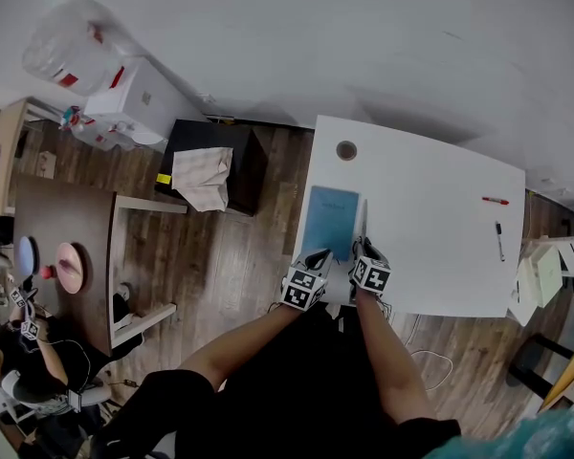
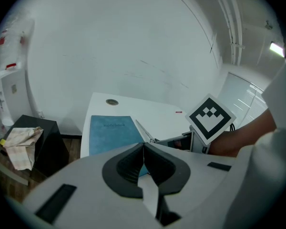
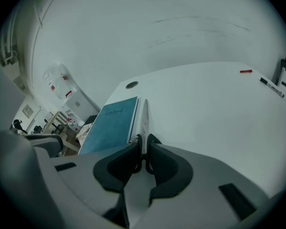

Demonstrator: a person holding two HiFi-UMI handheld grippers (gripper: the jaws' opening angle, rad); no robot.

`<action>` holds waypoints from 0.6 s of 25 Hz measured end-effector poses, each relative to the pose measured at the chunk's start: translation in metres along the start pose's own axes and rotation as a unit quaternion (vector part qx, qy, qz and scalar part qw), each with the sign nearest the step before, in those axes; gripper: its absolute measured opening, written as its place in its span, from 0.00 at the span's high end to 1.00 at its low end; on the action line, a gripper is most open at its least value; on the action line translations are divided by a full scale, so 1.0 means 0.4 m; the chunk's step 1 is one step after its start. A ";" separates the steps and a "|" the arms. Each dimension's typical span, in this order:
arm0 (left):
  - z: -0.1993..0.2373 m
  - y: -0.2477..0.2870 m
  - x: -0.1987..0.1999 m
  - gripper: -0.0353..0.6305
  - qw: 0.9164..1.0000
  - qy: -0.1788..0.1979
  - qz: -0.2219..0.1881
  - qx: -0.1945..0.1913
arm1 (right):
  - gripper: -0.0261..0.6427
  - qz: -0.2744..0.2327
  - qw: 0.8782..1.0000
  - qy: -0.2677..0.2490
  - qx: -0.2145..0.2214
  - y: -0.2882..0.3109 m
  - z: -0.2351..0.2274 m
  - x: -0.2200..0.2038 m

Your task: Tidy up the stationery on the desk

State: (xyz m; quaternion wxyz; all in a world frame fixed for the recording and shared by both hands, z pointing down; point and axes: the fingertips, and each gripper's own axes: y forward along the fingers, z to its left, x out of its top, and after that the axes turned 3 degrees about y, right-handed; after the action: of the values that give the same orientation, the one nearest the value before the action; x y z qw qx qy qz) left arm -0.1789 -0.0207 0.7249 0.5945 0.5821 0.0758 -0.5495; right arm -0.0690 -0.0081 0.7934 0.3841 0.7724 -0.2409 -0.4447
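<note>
A blue notebook (image 1: 327, 220) lies on the white desk (image 1: 430, 256) near its left front edge. Silver scissors (image 1: 364, 220) lie along the notebook's right side, blades pointing away from me. My right gripper (image 1: 366, 250) is shut on the scissors (image 3: 144, 114) at their near end. My left gripper (image 1: 319, 256) is shut and empty, hovering at the notebook's near edge (image 2: 112, 132). A red pen (image 1: 495, 200) and a black pen (image 1: 498, 240) lie far to the right on the desk.
A round cable hole (image 1: 346, 150) sits at the desk's back left. A black cabinet (image 1: 239, 146) with a cloth (image 1: 203, 177) on it stands left of the desk. White boxes (image 1: 545, 273) stand off the desk's right edge. A person (image 1: 29, 361) sits at lower left.
</note>
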 end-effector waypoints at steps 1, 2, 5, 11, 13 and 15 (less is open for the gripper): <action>0.004 -0.002 -0.003 0.93 1.000 -0.001 0.001 0.000 | 0.83 0.002 1.000 -0.001 -0.003 0.003 0.000 -0.003; 0.008 -0.003 -0.007 0.93 1.000 -0.002 0.001 -0.001 | 0.83 0.004 1.000 -0.001 -0.006 0.006 -0.002 -0.008; 0.018 -0.005 -0.012 0.93 1.000 -0.008 0.001 0.000 | 0.83 0.003 1.000 -0.011 -0.013 0.010 -0.003 -0.011; 0.021 -0.002 -0.023 0.93 1.000 -0.019 0.003 -0.001 | 0.83 0.010 1.000 -0.019 -0.011 0.011 0.004 -0.017; 0.019 0.004 -0.017 0.93 1.000 -0.021 0.001 -0.002 | 0.82 0.010 1.000 -0.014 0.000 0.005 0.008 -0.015; 0.018 0.012 -0.012 0.93 1.000 -0.022 -0.003 -0.003 | 0.81 0.009 1.000 -0.012 0.012 -0.001 0.015 -0.013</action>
State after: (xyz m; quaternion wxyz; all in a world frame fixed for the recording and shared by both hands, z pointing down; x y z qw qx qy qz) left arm -0.1810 -0.0249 0.7337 0.5962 0.5682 0.0658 -0.5633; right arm -0.0766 -0.0064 0.7938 0.3758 0.7696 -0.2578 -0.4473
